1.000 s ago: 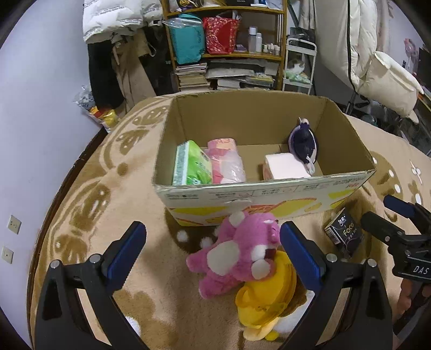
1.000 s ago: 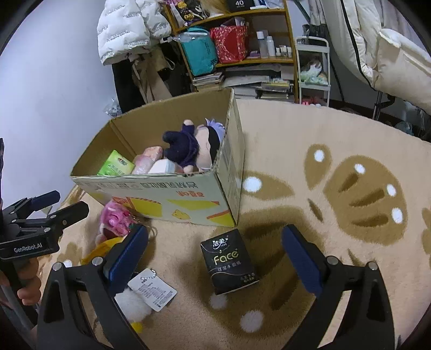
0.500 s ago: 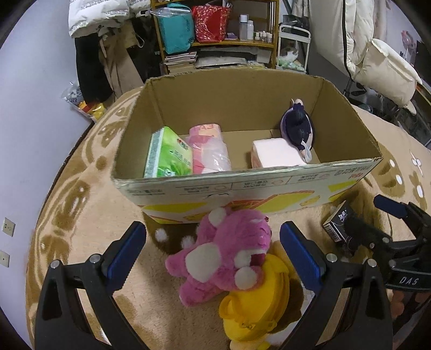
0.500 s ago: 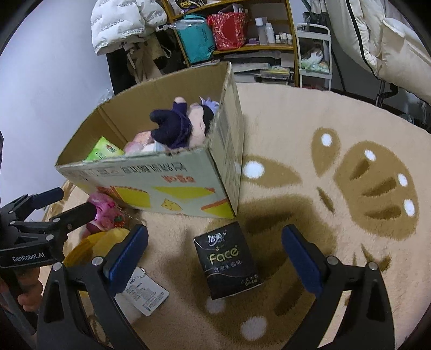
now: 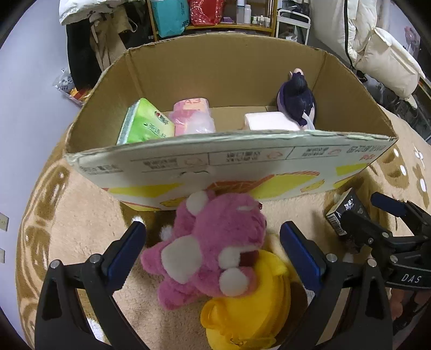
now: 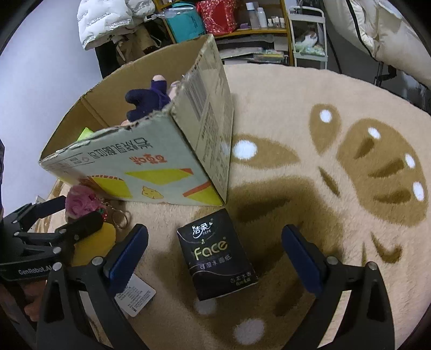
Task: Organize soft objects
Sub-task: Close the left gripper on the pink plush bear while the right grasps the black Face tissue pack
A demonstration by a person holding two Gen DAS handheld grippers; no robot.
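Observation:
A pink plush bear lies on the rug against a cardboard box, on top of a yellow plush. My left gripper is open, its fingers on either side of the bear. A black "Face" tissue pack lies on the rug by the box corner. My right gripper is open around the pack. The box holds a green tissue pack, a pink pack, a white pack and a dark purple doll.
The beige and brown rug spreads to the right. A white tag lies by the yellow plush. Shelves, hanging coats and a white padded chair stand behind the box.
Both grippers have moved down and forward. The left now straddles the pink bear and the right straddles the black tissue pack. Both stay open.

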